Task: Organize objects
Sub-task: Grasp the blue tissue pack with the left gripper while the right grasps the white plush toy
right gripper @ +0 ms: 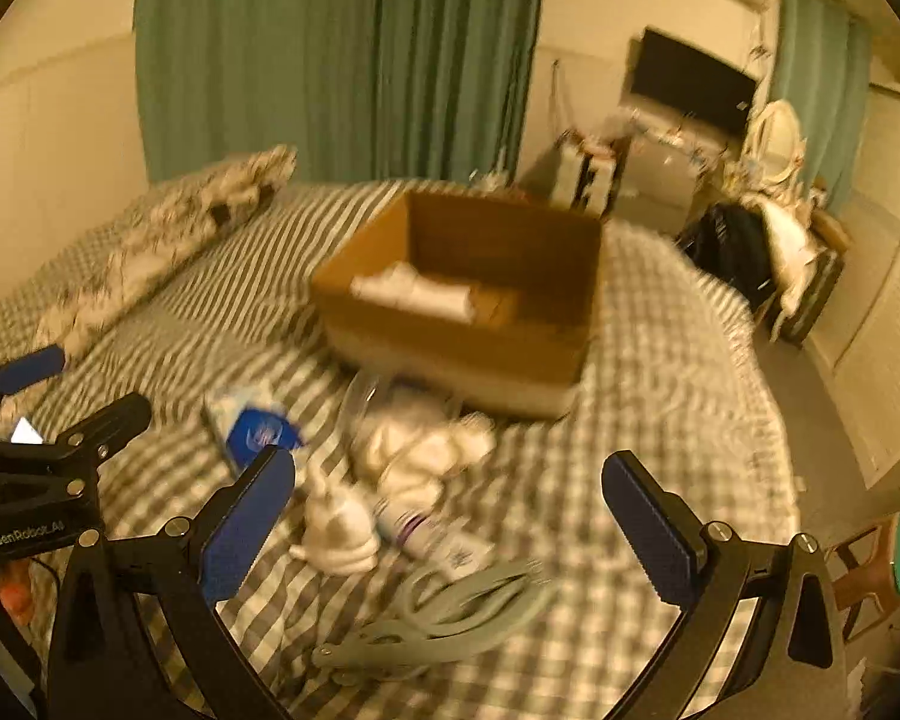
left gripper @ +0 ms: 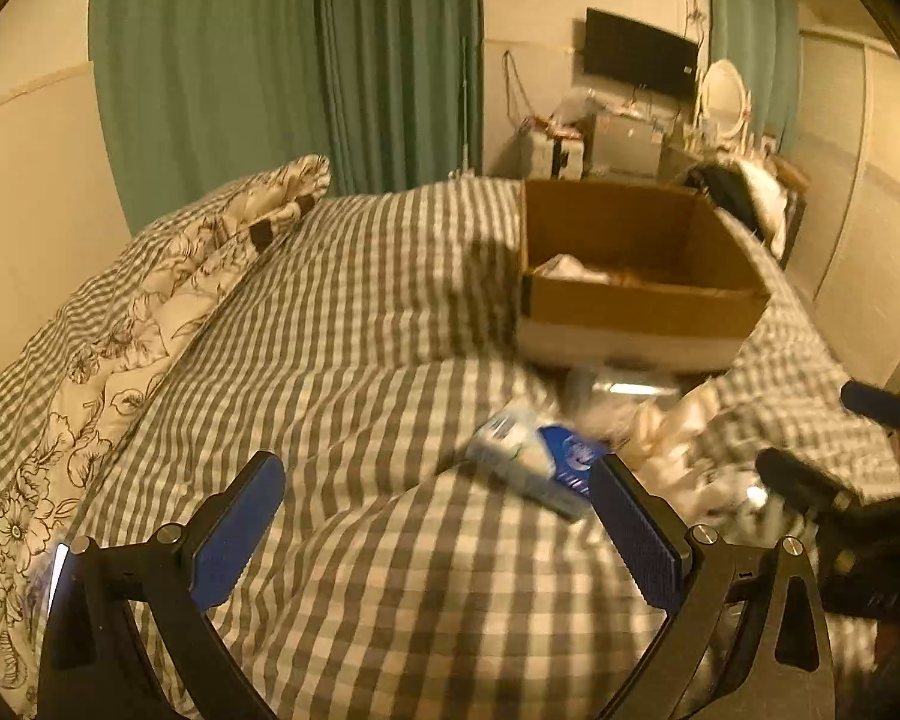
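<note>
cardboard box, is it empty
No, the cardboard box already holds a pale crumpled item lying against its near inner wall.

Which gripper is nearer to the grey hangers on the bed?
Right. The right gripper is open directly above the grey hangers, which lie between its fingers. The left gripper is off to their left, over bare checked bedding.

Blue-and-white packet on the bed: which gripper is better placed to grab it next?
Left, probably. The blue-and-white packet lies just ahead of the open left gripper, by its right finger. The right gripper, also open, faces the white pile and grey hangers.
</note>
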